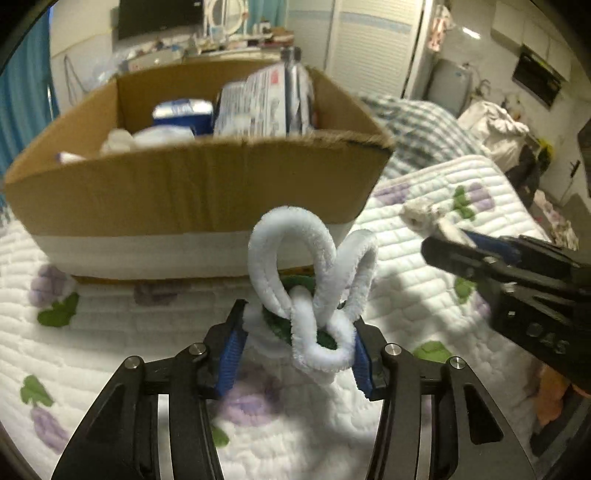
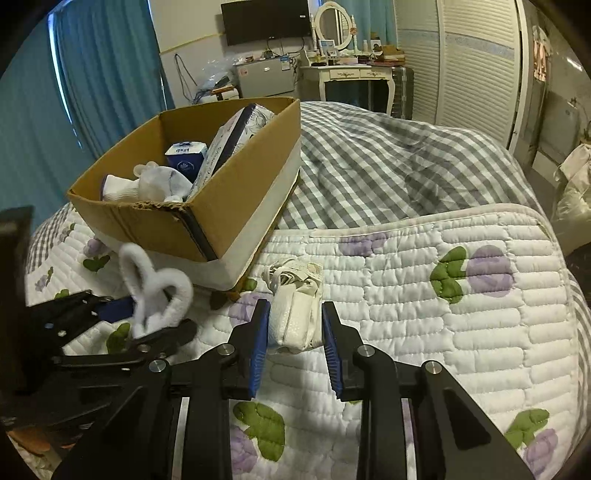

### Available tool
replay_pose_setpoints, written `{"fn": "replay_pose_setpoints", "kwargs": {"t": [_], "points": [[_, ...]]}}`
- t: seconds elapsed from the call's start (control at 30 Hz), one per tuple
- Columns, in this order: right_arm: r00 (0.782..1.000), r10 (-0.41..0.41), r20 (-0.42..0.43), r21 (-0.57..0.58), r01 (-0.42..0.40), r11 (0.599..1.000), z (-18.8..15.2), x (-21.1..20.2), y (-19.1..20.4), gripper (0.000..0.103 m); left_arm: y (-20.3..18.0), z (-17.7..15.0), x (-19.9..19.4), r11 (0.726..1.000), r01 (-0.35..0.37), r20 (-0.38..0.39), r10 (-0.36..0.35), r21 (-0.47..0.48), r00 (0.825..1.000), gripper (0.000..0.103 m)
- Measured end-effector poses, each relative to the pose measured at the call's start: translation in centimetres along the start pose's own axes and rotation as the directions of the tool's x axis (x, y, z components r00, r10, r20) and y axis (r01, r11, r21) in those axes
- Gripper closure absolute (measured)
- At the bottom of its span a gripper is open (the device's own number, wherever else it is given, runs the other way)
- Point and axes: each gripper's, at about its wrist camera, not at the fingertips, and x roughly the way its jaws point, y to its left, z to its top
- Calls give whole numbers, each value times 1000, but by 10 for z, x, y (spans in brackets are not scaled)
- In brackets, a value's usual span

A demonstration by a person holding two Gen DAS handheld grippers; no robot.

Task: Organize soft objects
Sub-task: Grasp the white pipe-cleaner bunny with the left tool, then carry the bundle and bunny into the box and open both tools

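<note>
The jaws of the left gripper (image 1: pixel 297 349) hold a white plush loop toy (image 1: pixel 314 295); the right gripper (image 2: pixel 295 341) clamps a white pouch (image 2: pixel 295 317). Both hover above the bed (image 2: pixel 480 332), near the cardboard box (image 2: pixel 236 199). Next, I think, carry them over its rim and release.

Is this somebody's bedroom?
Most likely, yes. Everything sits on a bed with a flowery quilt and a checked blanket, and behind them there's a dressing table with an oval mirror and a louvred wardrobe.
</note>
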Motion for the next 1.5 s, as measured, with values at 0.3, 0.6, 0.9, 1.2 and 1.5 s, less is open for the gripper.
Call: {"fn": "replay_pose_setpoints", "kwargs": {"t": [0.3,0.6,0.9,1.2,1.5], "points": [[998,-7,56,-26,9,1000,3,-56,27,75,12,-3,-72,1000,-16,50,16,-5,999,54],[986,16,164,-114,2,993,36,-117,81,76,29,12,-134,995,-92,137,87,33,987,54],[969,96,227,-163,-59,985,89,-127,120,76,61,53,-157,985,-162,226,145,62,963,54],[959,112,262,-120,-83,989,152,-82,118,76,81,104,-111,981,-189,263,172,42,949,54],[974,111,195,-74,-99,992,181,13,94,76,101,136,-27,977,-209,197,199,32,960,54]]}}
